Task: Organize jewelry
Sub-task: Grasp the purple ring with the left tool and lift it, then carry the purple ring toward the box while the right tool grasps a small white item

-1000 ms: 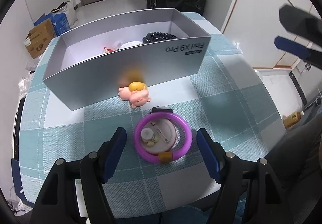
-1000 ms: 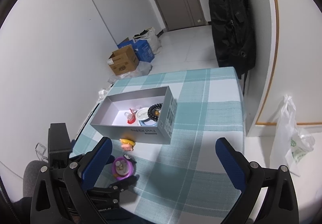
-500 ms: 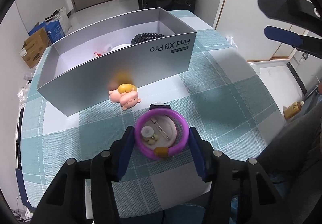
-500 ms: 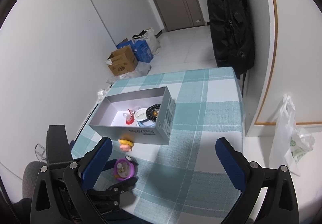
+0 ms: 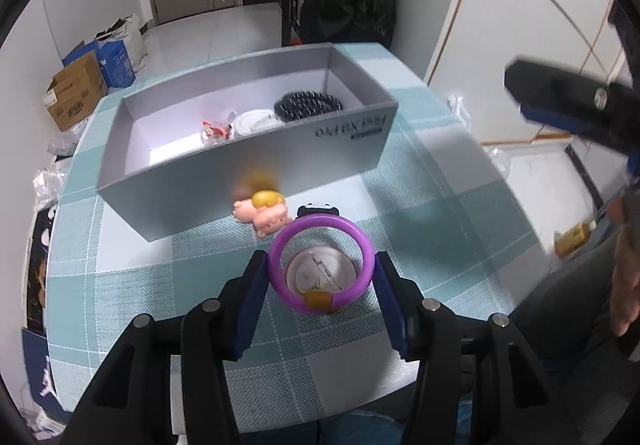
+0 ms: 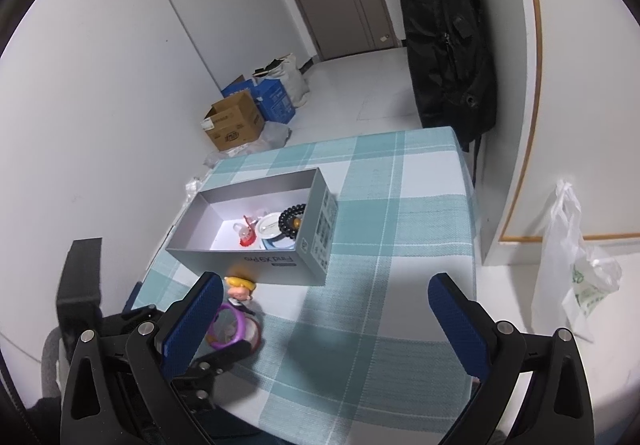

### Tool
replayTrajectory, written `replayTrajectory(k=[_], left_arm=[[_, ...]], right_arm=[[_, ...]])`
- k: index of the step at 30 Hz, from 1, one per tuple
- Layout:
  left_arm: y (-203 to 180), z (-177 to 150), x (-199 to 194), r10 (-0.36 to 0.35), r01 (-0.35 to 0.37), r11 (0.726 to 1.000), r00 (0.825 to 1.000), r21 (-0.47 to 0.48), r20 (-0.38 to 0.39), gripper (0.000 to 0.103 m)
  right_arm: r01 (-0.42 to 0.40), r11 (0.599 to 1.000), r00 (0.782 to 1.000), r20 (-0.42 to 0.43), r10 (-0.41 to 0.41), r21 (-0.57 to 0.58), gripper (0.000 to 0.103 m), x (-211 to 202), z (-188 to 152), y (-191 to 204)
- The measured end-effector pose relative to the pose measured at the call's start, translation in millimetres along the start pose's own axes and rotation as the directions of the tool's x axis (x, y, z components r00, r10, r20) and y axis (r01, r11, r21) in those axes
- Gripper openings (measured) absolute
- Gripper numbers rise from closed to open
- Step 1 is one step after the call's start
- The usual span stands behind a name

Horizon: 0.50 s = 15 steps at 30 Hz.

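My left gripper (image 5: 322, 279) is shut on a purple bangle (image 5: 280, 285) with an orange segment, its blue pads pressing both sides. The bangle is tilted up off the checked cloth, over a round clear badge (image 5: 320, 271). Just beyond lie a pink and yellow figurine (image 5: 266, 213) and a small black and white piece (image 5: 318, 209). The grey box (image 5: 240, 165) behind holds a black bead bracelet (image 5: 308, 105), a white ring (image 5: 252, 121) and a red trinket (image 5: 214, 129). My right gripper (image 6: 324, 321) hangs open and empty above the table, right of the bangle (image 6: 234, 331) and the box (image 6: 256, 265).
The table's near edge (image 5: 360, 397) lies just under my left gripper. A hand (image 5: 624, 277) holds the right gripper at the far right. On the floor are cardboard boxes (image 6: 234, 121), a bottle (image 5: 572, 241) and a plastic bag (image 6: 576, 265); a black backpack (image 6: 444, 29) hangs by the wall.
The left jaws closed from wide apart onto the purple bangle, then tipped it up off the cloth. The right gripper stayed still and open.
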<state>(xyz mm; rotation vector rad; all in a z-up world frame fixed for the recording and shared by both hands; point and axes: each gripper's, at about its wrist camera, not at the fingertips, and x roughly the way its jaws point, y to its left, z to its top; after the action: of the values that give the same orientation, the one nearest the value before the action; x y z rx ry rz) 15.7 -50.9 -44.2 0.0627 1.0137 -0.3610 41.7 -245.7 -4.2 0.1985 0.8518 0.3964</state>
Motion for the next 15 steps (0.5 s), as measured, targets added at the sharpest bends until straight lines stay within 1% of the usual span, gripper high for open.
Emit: replayTrajectory(k=[3, 7, 15], left_arm=[[2.7, 4.7, -10.6, -0.015, 0.016, 1.0, 0.999, -0.013, 0.039, 0.047], [7.0, 9.6, -22.6, -0.045, 0.047, 0.998, 0.995, -0.029, 0.089, 0.047], [28.5, 18.7, -31.8, -0.072, 0.085, 0.992, 0.988, -0.089, 0.139, 0.047]], right_arm=[[0.001, 1.0, 1.0, 0.003, -0.001, -0.001, 0.103, 0.4, 0.0, 1.0], [0.007, 1.0, 1.0, -0.014, -0.007, -0.012, 0.103, 6.1, -0.8, 4.1], [0.008, 1.0, 0.999, -0.038, -0.009, -0.029, 0.103, 17.8, -1.6, 12.3]])
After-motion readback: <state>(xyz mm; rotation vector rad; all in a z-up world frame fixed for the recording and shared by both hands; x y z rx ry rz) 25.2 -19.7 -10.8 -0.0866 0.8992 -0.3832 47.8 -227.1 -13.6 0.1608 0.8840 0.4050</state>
